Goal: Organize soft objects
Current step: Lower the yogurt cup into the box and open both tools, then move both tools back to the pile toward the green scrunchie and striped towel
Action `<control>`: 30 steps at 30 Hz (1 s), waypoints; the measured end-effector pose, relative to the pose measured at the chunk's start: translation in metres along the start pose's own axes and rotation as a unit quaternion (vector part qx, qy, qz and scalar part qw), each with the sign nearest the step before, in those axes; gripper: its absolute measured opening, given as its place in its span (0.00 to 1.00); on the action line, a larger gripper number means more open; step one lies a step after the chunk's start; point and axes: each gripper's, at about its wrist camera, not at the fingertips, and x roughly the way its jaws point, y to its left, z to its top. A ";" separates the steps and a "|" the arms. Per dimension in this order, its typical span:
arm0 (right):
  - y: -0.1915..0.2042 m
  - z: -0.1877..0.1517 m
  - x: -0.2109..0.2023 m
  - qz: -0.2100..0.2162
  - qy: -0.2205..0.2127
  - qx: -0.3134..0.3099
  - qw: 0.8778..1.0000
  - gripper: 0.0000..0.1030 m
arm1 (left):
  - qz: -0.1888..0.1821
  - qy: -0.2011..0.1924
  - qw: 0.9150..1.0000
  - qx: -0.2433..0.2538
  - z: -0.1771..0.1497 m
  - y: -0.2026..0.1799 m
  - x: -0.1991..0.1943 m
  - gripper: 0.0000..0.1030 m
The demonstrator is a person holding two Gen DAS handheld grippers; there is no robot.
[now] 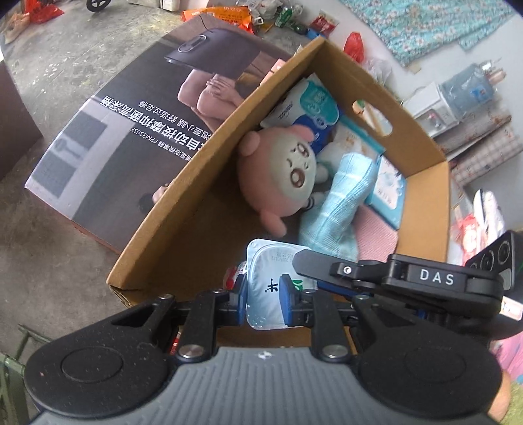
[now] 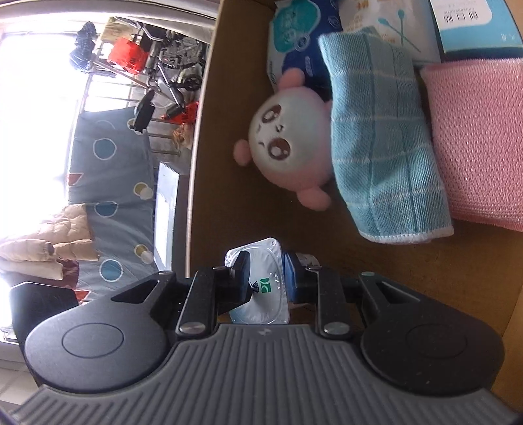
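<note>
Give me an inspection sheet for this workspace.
Surface: cardboard box on concrete floor.
Job's things: plush, blue towel, pink cloth, tissue packs in the box.
Clutter: bags, cans on floor.
Grippers: left gripper and right gripper both shut on the pouch.
Cables: nothing seen.
Surroundings: water dispenser, bedding, wheelchair.

Both grippers are clamped on the same pouch [image 1: 266, 287], the left gripper [image 1: 263, 296] squeezing it between its blue pads, the right gripper [image 2: 266, 278] pinching it too. Right one reaches in from the side, its finger crossing over the left's
</note>
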 end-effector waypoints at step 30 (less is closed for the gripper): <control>-0.022 -0.014 -0.137 0.045 -0.136 -0.041 0.989 0.28 | 0.017 -0.042 0.997 0.058 -0.002 -0.073 -0.022 0.42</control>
